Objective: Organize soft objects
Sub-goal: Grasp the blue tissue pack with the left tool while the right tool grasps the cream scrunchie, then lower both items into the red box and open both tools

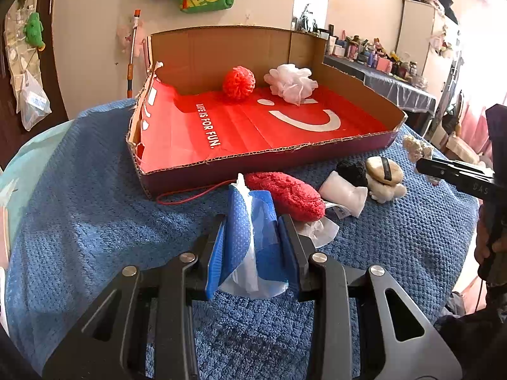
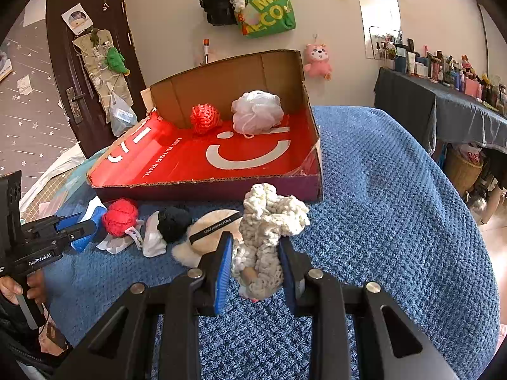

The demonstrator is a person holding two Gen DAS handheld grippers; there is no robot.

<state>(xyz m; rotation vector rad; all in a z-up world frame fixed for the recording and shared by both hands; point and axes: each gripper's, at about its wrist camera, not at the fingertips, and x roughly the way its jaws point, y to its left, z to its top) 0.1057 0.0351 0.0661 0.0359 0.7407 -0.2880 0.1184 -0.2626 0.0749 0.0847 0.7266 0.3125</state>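
We hold two soft things, and the task is only partly done. The left gripper (image 1: 253, 237) has its fingers clamped on a blue pack (image 1: 250, 221), held above the blue blanket (image 1: 95, 221). Behind it the box (image 1: 221, 47) with the red liner already keeps two things at its back wall: a red ball (image 1: 238, 82) on the left and a white pouf (image 1: 291, 84) beside it. Still outside, in front of the box, lie a red mitt (image 1: 285, 194), a white piece (image 1: 343, 194), a black bundle (image 1: 350, 171) and a beige puff (image 1: 383, 171). The right gripper (image 2: 256, 262) has its fingers clamped on a cream yarn toy (image 2: 269, 218), near the box.
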